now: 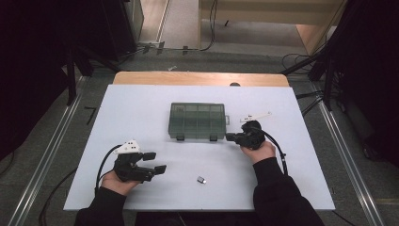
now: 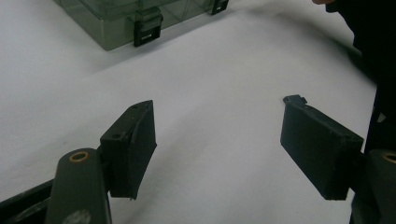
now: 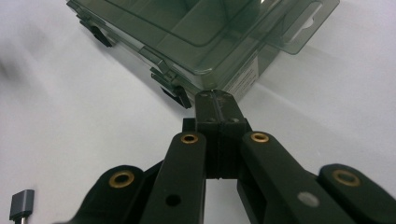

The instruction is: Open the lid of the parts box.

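Observation:
A smoky transparent compartment box [image 1: 196, 121] lies closed on the white table, two dark latches on its near side. My right gripper [image 1: 229, 137] is shut with nothing between its jaws. Its tips [image 3: 216, 96] rest at the box's [image 3: 210, 32] near right corner, beside a latch [image 3: 175, 93]; whether they touch it I cannot tell. My left gripper [image 1: 156, 162] stands open at the near left, pointing right, with only bare table between its pads [image 2: 133, 140]. The box [image 2: 126, 21] lies well beyond them. A small grey metal piece [image 1: 201, 179] lies loose near the front edge.
The white sheet [image 1: 141, 103] covers a wooden tabletop whose far edge [image 1: 197, 78] shows. The small grey piece [image 3: 21, 204] sits to the left of the right gripper's arms. Dark stands and cables flank the table on both sides.

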Tool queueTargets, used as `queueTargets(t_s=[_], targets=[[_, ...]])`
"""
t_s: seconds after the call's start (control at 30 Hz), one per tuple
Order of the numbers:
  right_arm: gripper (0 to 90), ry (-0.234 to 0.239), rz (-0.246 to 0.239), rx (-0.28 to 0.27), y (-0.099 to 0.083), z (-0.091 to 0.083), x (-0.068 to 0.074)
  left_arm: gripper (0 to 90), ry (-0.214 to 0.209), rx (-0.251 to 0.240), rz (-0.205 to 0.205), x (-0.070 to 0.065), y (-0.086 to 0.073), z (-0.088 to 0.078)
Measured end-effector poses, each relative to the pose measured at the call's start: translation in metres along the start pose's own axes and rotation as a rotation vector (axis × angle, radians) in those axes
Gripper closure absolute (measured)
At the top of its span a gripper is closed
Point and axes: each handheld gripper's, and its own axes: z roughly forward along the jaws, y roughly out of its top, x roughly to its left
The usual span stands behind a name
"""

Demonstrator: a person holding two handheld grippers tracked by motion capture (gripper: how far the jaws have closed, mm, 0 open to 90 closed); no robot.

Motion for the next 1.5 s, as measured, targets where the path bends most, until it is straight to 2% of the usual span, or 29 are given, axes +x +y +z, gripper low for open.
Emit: queueTargets(t_s=[0.6,1.0,1.23,1.5], targets=[[88.1,-0.002,-0.015,-0.023,0.001,-0.001,0.005,26.9,0.003,-0.001,0.0,0.0,0.0,0.0],[88.1,0.004,-0.023,-0.061,0.003,-0.004,0.005,26.9,0.004,0.001,0.001,0.0,0.0,0.0],[88.1,-0.003,-0.024,-0.062,0.011,-0.008,0.006,26.9,0.009,-0.003,-0.006,0.001,0.0,0.001],[88.1,0.018,-0.04,-0.083,0.018,-0.011,0.006,26.9,-0.005,-0.008,-0.004,0.002,0.001,0.003]])
